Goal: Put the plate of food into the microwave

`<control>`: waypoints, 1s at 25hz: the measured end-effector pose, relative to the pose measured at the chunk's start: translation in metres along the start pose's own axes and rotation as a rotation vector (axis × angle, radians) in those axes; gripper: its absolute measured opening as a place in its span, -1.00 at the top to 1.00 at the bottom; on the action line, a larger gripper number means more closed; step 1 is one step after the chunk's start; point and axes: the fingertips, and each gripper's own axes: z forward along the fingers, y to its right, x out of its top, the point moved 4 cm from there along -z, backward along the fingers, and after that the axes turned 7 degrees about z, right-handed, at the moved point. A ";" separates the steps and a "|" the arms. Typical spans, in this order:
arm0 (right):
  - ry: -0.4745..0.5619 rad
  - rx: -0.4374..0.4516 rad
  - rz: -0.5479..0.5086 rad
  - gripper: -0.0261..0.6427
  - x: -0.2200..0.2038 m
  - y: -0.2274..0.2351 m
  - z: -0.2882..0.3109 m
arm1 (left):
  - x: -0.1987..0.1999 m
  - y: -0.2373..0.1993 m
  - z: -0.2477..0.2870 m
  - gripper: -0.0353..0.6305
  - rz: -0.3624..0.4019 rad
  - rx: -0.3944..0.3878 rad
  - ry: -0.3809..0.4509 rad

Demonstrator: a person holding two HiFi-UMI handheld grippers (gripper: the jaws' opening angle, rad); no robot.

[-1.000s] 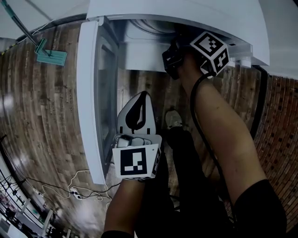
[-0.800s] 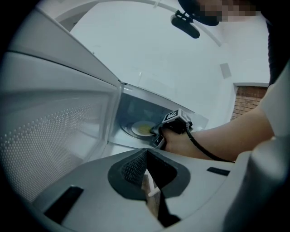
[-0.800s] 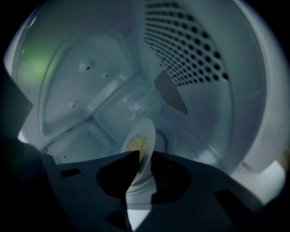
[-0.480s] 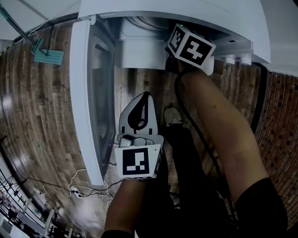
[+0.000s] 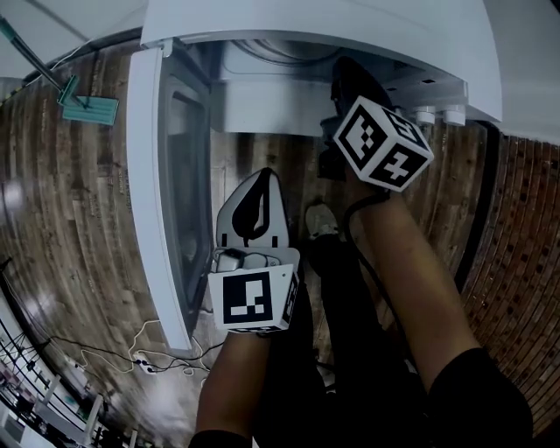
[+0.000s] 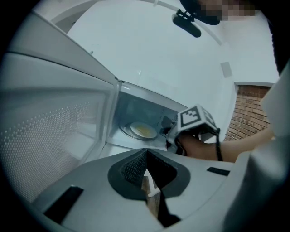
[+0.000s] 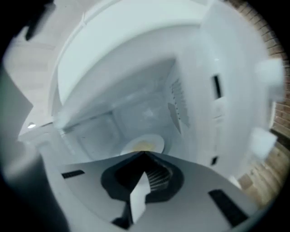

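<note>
Found no readable words, brands or numbers. Saw only black-and-white square code patterns, without letters or digits, on the left marker cube (image 5: 252, 300) and the right marker cube (image 5: 382, 143). Could not read the dark marks on the microwave (image 7: 226, 118) panel.

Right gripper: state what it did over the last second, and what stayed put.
The right gripper drew back from the microwave mouth toward the person, its jaws closing shut with nothing between them. The plate of food lies inside. The left gripper, shut, and the open door stayed about where they were.
</note>
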 end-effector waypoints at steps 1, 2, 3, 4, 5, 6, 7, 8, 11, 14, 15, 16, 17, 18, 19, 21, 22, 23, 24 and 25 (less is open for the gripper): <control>0.000 0.022 -0.017 0.89 -0.003 -0.002 -0.015 | 0.003 0.000 0.002 0.90 -0.001 0.003 0.004; 0.003 0.039 -0.049 0.89 -0.006 -0.006 -0.031 | 0.007 0.000 0.004 0.90 0.001 0.002 0.008; 0.007 0.054 -0.091 0.89 -0.008 -0.010 -0.047 | 0.011 0.001 0.007 0.90 0.005 -0.002 0.010; 0.012 0.071 -0.138 0.89 -0.009 -0.015 -0.063 | 0.015 0.003 0.010 0.90 0.010 -0.007 0.011; 0.018 0.087 -0.181 0.89 -0.009 -0.020 -0.078 | 0.020 0.005 0.012 0.90 0.018 -0.011 0.011; 0.020 0.102 -0.218 0.89 -0.008 -0.025 -0.092 | 0.025 0.009 0.013 0.90 0.027 -0.013 0.010; 0.016 0.114 -0.245 0.89 -0.006 -0.028 -0.106 | 0.032 0.013 0.012 0.90 0.039 -0.014 0.008; 0.007 0.121 -0.264 0.89 -0.003 -0.030 -0.119 | 0.039 0.018 0.010 0.90 0.049 -0.014 0.005; 0.003 0.121 -0.297 0.89 0.019 -0.036 -0.158 | 0.067 0.036 -0.007 0.90 0.055 -0.017 -0.008; 0.057 0.120 -0.284 0.89 0.064 -0.049 -0.192 | 0.103 0.059 -0.028 0.90 0.054 -0.024 -0.022; 0.064 0.121 -0.273 0.89 0.079 -0.055 -0.204 | 0.116 0.069 -0.036 0.90 0.056 -0.028 -0.030; 0.064 0.122 -0.261 0.89 0.093 -0.061 -0.217 | 0.130 0.079 -0.045 0.90 0.060 -0.035 -0.035; 0.060 0.124 -0.250 0.89 0.109 -0.068 -0.229 | 0.147 0.090 -0.053 0.90 0.069 -0.048 -0.035; 0.054 0.126 -0.242 0.89 0.124 -0.076 -0.240 | 0.165 0.101 -0.061 0.90 0.088 -0.063 -0.030; 0.050 0.129 -0.237 0.89 0.140 -0.084 -0.251 | 0.185 0.111 -0.069 0.90 0.115 -0.078 -0.022; 0.053 0.134 -0.234 0.89 0.171 -0.103 -0.276 | 0.227 0.126 -0.091 0.90 0.173 -0.105 -0.002; 0.058 0.138 -0.233 0.89 0.187 -0.113 -0.288 | 0.249 0.131 -0.105 0.90 0.194 -0.113 0.012; 0.062 0.142 -0.231 0.89 0.202 -0.125 -0.300 | 0.271 0.135 -0.121 0.90 0.209 -0.116 0.030; 0.063 0.151 -0.228 0.89 0.216 -0.138 -0.311 | 0.292 0.137 -0.136 0.90 0.220 -0.111 0.053; 0.062 0.164 -0.228 0.89 0.229 -0.151 -0.319 | 0.312 0.139 -0.150 0.90 0.227 -0.102 0.079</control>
